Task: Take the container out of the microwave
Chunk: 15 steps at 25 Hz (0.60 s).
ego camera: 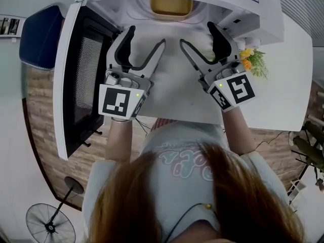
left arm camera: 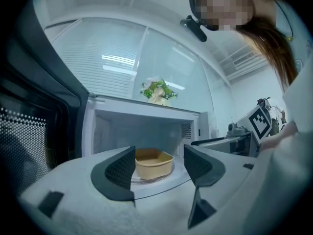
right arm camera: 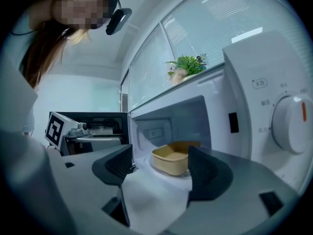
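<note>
While the left gripper (ego camera: 146, 37) and right gripper (ego camera: 197, 33) are hovering open outside the microwave (ego camera: 253, 19), a lopsided pinch on the container (ego camera: 171, 6) is probably risking tipping it.

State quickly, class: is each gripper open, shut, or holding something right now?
Left gripper: open, holding nothing.
Right gripper: open, holding nothing.
</note>
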Each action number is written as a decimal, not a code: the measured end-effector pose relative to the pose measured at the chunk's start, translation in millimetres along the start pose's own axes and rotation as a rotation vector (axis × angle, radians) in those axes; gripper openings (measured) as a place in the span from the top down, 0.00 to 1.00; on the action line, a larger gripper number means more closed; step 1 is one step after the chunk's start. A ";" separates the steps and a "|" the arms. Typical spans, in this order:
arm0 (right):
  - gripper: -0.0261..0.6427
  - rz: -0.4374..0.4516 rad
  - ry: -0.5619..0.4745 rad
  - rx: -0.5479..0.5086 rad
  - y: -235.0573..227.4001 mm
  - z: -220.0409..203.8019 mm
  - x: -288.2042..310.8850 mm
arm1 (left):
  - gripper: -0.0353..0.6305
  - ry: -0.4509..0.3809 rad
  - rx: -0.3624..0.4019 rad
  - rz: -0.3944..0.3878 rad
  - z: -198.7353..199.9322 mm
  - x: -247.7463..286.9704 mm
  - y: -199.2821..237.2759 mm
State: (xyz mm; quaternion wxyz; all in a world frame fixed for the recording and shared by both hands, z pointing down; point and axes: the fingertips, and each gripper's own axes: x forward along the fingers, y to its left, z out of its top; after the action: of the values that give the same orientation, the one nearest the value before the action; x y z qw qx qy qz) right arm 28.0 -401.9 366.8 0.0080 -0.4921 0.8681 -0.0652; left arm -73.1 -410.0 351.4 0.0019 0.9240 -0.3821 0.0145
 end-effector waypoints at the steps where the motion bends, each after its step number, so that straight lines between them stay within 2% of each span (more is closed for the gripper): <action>1: 0.44 -0.001 0.005 0.000 -0.6 -2.2 2.9 | 0.53 0.009 0.004 0.002 -2.9 2.0 2.0; 15: 0.45 -0.041 0.055 0.020 -17.1 -28.2 34.9 | 0.53 0.093 0.015 -0.022 -39.5 35.8 14.8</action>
State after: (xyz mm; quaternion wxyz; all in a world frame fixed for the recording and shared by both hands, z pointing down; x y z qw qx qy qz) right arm 22.4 -437.5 398.6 -0.0121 -0.5078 0.8569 -0.0877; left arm -59.2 -445.2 391.7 0.0127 0.9266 -0.3711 0.0601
